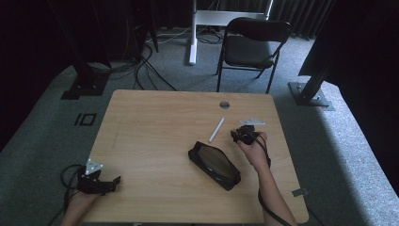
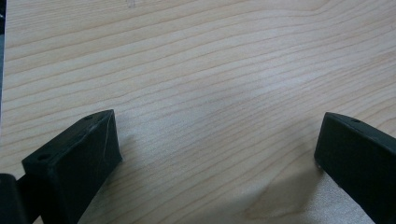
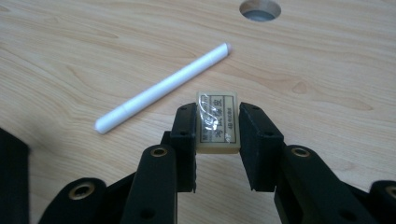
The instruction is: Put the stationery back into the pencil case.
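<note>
The eraser [image 3: 217, 122] is sitting clamped between the right gripper [image 3: 217, 135]'s jaws, its long axis pointing away toward the table hole [image 3: 259, 9]. The white pen [image 3: 163, 87] is lying just beside it, slanting toward that hole. The left gripper [image 2: 217, 149] is gaping wide over bare table [image 2: 210, 60], holding nothing.

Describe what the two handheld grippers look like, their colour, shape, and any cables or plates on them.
Both are black. The left gripper carries a grey three-cornered plate and trails a looping black cable; its jaws are chunky blocks with small screw holes. The right gripper has the same plate, a black cable along the bare forearm, and brass-ringed holes in its jaw links.
</note>
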